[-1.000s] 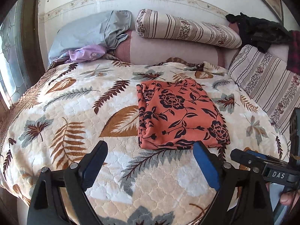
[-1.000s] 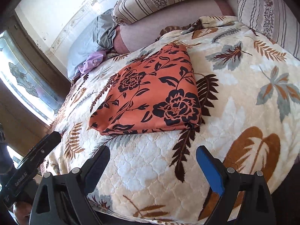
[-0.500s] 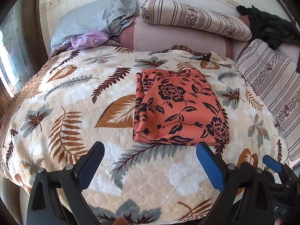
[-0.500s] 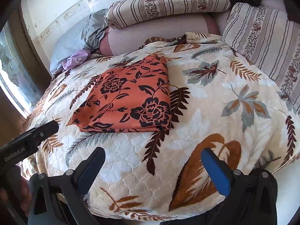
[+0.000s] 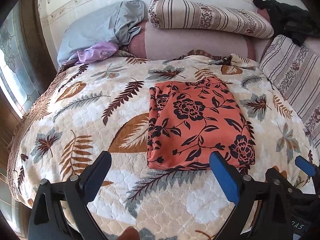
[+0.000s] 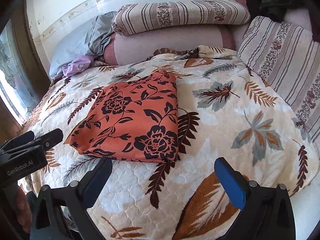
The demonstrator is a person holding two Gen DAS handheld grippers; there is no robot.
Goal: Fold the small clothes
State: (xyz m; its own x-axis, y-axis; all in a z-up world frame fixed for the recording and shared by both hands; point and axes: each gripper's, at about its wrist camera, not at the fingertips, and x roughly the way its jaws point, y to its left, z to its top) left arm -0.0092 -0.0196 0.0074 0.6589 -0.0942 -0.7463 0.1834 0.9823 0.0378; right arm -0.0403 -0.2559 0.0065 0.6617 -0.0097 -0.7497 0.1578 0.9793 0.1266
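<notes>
Nearest, left gripper (image 5: 160, 172) and right gripper (image 6: 163, 177), both spread wide, nothing between the pads. Just beyond, folded orange floral cloth (image 5: 200, 126) flat on the leaf-print quilt (image 5: 80, 120), untouched. Farther back, striped pillows (image 6: 180, 16) against the wall.

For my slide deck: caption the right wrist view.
Open right tongs hover empty above a leaf-print blanket, short of the folded orange floral garment.
</notes>
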